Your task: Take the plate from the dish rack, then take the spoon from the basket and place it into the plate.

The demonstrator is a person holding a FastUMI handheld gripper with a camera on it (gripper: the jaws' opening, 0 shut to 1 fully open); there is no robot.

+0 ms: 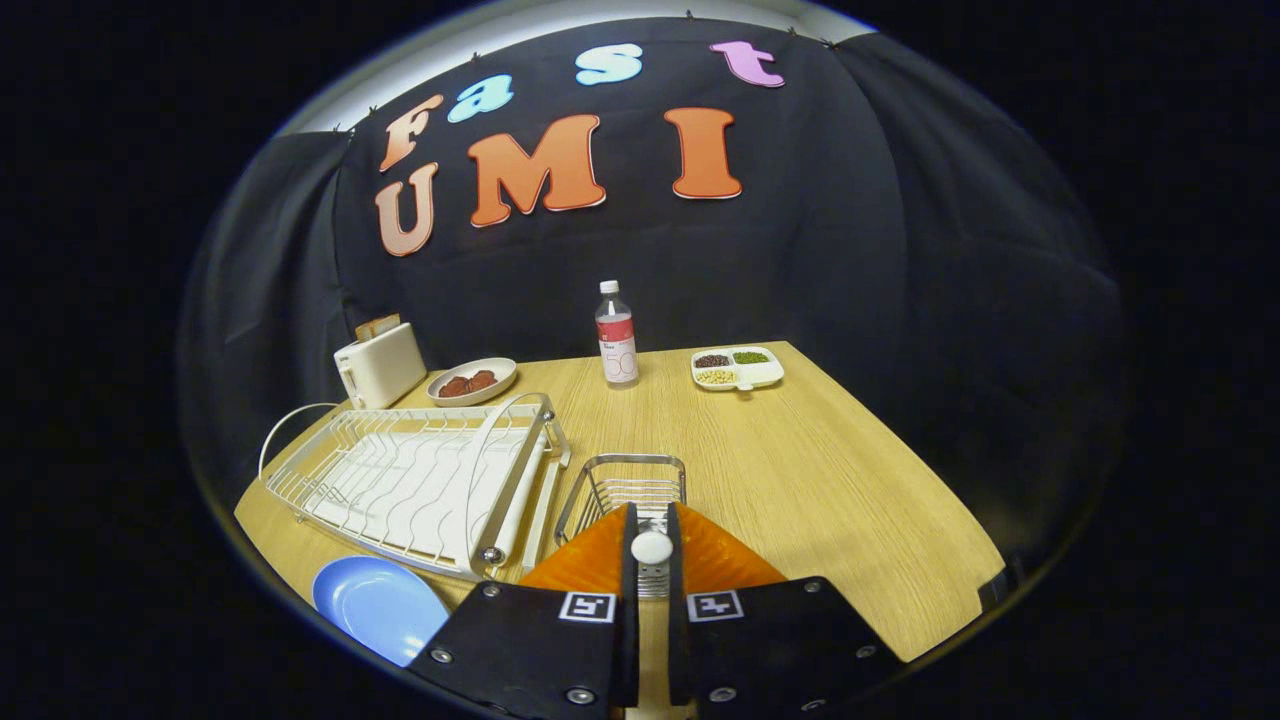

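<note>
Gripper (651, 520): two fingers drawn close together, a white rounded spoon (651, 547) end pinched in the narrow gap between them, above the near edge of the basket (622, 482).
Spoon: one; white, smooth, round-tipped; only the end is seen.
Basket: one; silver wire, rectangular, just ahead of the fingers.
Plate (378, 604): one; blue, round, smooth, laid flat on the table (800, 500) left of the fingers, in front of the rack (420, 480).
Rack: one; white wire, long and ribbed, with an arched handle; nothing is held in it.
Table: one; pale wood grain.
Bottle (617, 335): one; clear plastic, upright, at the far edge.
Tray (737, 367): one; white, divided, holding dark, green and pale beans.
Bowl (471, 381): one; shallow, with brown pieces inside.
Toaster (379, 364): one; cream, boxy, bread slices seen in its slots.
</note>
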